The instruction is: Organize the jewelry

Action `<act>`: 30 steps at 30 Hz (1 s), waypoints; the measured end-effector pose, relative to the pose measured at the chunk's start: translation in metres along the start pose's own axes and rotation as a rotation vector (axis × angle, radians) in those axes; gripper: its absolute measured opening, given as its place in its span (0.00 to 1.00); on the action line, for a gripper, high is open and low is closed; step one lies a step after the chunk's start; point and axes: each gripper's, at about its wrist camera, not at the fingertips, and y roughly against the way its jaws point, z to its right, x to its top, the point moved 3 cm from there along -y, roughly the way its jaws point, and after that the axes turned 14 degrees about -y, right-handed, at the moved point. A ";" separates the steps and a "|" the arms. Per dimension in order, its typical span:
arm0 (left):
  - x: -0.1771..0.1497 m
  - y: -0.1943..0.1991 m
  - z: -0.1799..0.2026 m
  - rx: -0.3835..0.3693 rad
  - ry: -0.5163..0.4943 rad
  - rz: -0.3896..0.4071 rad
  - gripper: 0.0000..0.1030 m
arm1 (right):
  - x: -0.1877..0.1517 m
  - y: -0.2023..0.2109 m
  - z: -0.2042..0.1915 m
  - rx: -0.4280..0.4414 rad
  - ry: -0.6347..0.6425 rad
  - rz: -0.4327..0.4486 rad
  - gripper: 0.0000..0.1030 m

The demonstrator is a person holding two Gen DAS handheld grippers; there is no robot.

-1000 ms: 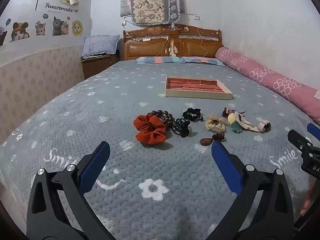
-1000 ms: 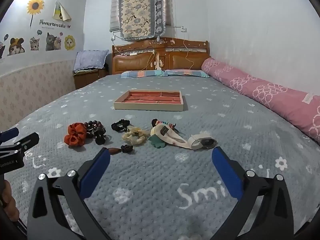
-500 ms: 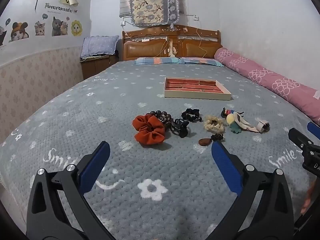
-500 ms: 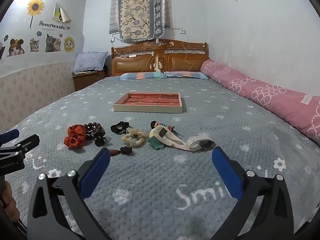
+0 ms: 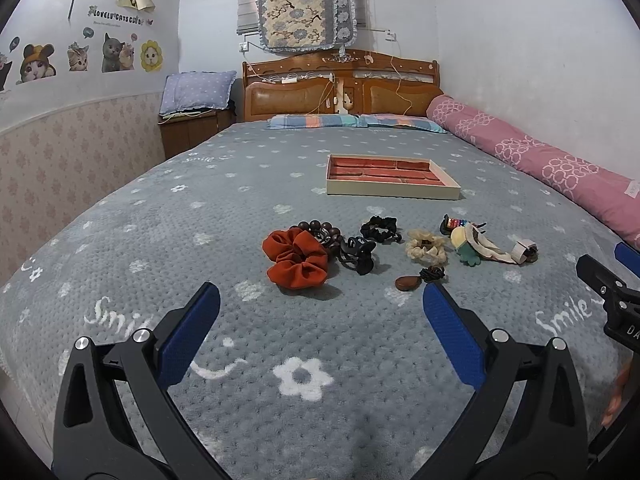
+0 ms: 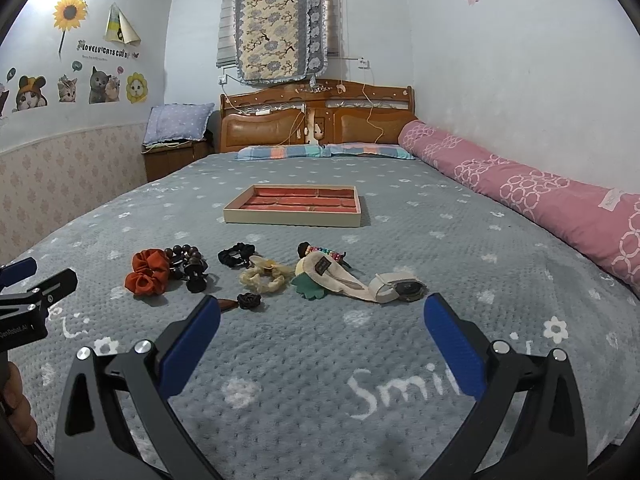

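A jewelry tray (image 5: 392, 193) with red compartments lies on the grey bedspread; it also shows in the right wrist view (image 6: 294, 220). In front of it lie an orange scrunchie (image 5: 296, 258), a dark bead bracelet (image 5: 320, 230), a black claw clip (image 5: 356, 254), a black scrunchie (image 5: 380, 229), a cream scrunchie (image 5: 426, 245), a brown pendant (image 5: 408, 282) and a watch on a beige strap (image 6: 406, 290). My left gripper (image 5: 320, 320) is open and empty, short of the scrunchie. My right gripper (image 6: 322, 330) is open and empty, short of the watch.
A pink rolled quilt (image 6: 540, 196) lies along the bed's right side. Pillows (image 6: 320, 151) and a wooden headboard (image 6: 316, 120) are at the far end. A nightstand (image 5: 192, 132) stands at the back left. Each gripper shows at the other view's edge.
Both grippers have drifted very slightly; the items sit a touch higher in the left wrist view. Nothing was taken hold of or moved.
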 end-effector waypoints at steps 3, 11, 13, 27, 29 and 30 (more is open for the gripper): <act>0.000 0.000 0.001 0.000 -0.001 0.001 0.95 | 0.000 0.000 -0.001 -0.002 0.003 0.001 0.97; 0.000 0.000 0.003 0.001 -0.005 0.001 0.95 | -0.001 0.000 0.000 -0.001 0.002 0.001 0.97; 0.000 0.000 0.003 0.000 -0.003 0.001 0.95 | -0.001 0.000 0.000 -0.003 0.003 0.001 0.97; 0.002 0.001 0.003 -0.001 -0.004 0.001 0.95 | 0.000 -0.001 0.004 -0.007 0.006 0.004 0.97; 0.003 0.001 0.004 -0.002 -0.005 0.002 0.95 | -0.001 -0.001 0.003 -0.010 0.007 0.004 0.97; 0.003 0.002 0.004 -0.003 -0.006 0.003 0.95 | -0.001 -0.002 0.004 -0.010 0.007 0.003 0.97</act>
